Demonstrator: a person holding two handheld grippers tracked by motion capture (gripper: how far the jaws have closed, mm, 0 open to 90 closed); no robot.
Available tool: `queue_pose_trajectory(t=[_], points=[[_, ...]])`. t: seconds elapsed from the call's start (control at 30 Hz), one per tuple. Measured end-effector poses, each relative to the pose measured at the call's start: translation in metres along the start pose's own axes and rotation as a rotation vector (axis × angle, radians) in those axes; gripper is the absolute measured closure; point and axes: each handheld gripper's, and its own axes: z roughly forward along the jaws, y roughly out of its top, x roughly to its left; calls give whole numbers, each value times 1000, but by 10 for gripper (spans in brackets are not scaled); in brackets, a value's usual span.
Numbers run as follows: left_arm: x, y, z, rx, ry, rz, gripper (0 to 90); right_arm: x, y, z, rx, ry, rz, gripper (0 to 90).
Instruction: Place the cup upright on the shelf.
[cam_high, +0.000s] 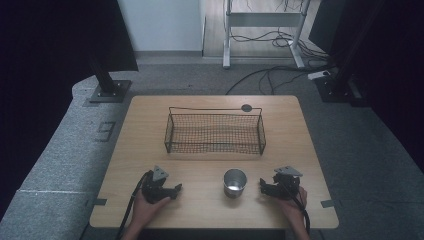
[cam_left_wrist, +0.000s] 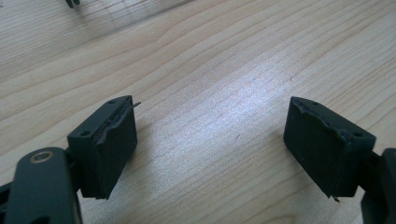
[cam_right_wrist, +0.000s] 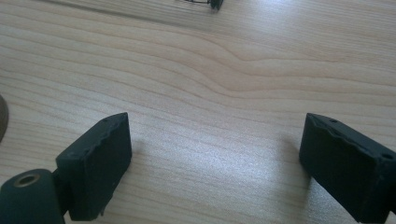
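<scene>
A shiny metal cup (cam_high: 235, 182) stands upright near the front of the wooden table (cam_high: 150, 120). Behind it, at mid-table, sits a black wire mesh basket (cam_high: 215, 133) with nothing visible inside. My left gripper (cam_high: 175, 190) rests low over the table, front left of the cup, held by a hand; its jaws stand wide apart over bare wood (cam_left_wrist: 210, 126). My right gripper (cam_high: 262, 186) lies just right of the cup, apart from it, jaws spread over bare wood (cam_right_wrist: 215, 149). The cup's edge (cam_right_wrist: 2, 123) shows at the left border of the right gripper view.
A small dark round disc (cam_high: 246, 107) lies at the table's far edge, behind the basket. Basket feet (cam_right_wrist: 215, 3) peek in at the top of the right gripper view. Stands and cables cover the floor beyond the table.
</scene>
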Motion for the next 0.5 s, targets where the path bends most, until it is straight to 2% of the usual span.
queue_pose_trajectory(t=[0.2,0.27,0.33,0.4,0.5], points=[[0,0,0,0,1,0,173,1,0,-1,-7,5,1,126],[0,0,0,0,1,0,173,1,1,-3,-3,39,11,127],[0,0,0,0,0,0,173,0,3,-8,-23,69,27,127],[0,0,0,0,0,0,173,1,5,-13,-41,61,14,128],[0,0,0,0,0,0,173,2,6,-20,-73,77,11,129]])
